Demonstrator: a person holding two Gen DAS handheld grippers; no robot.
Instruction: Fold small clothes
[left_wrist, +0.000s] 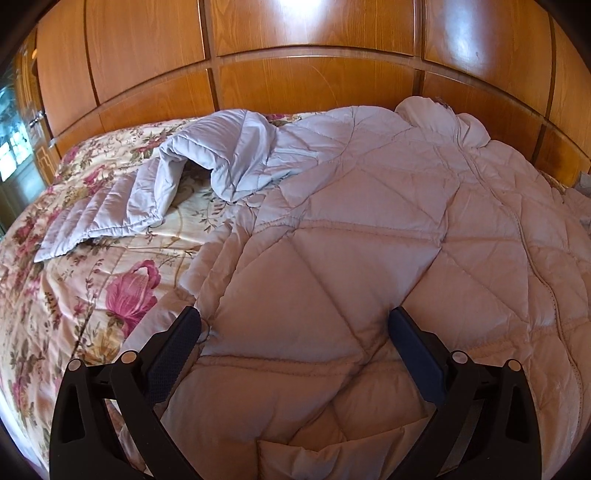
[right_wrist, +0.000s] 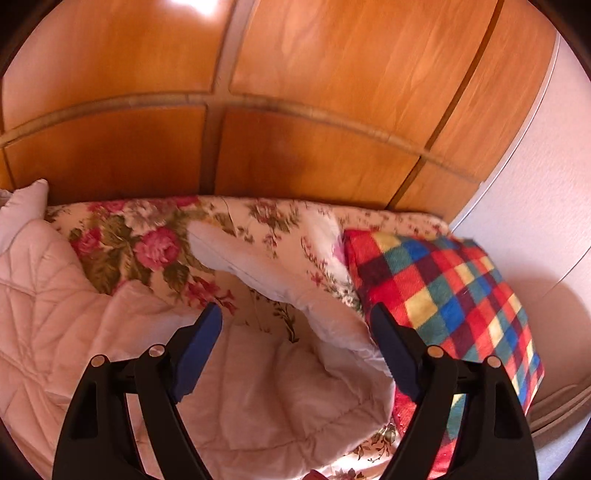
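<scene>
The pale pink quilted puffer jacket (left_wrist: 369, 229) lies spread across the floral bedspread (left_wrist: 74, 295), filling the centre and right of the left view. Left tool (left_wrist: 295, 323) is open over its hem, right tool (right_wrist: 295, 321) open too (nothing pinched). I'd grab both hem corners evenly before folding.

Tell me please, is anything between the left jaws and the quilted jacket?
Nothing visible. The left gripper is open directly over the pale quilted jacket, with its lower panel between the jaws. Whether they touch the fabric I cannot tell.
</scene>
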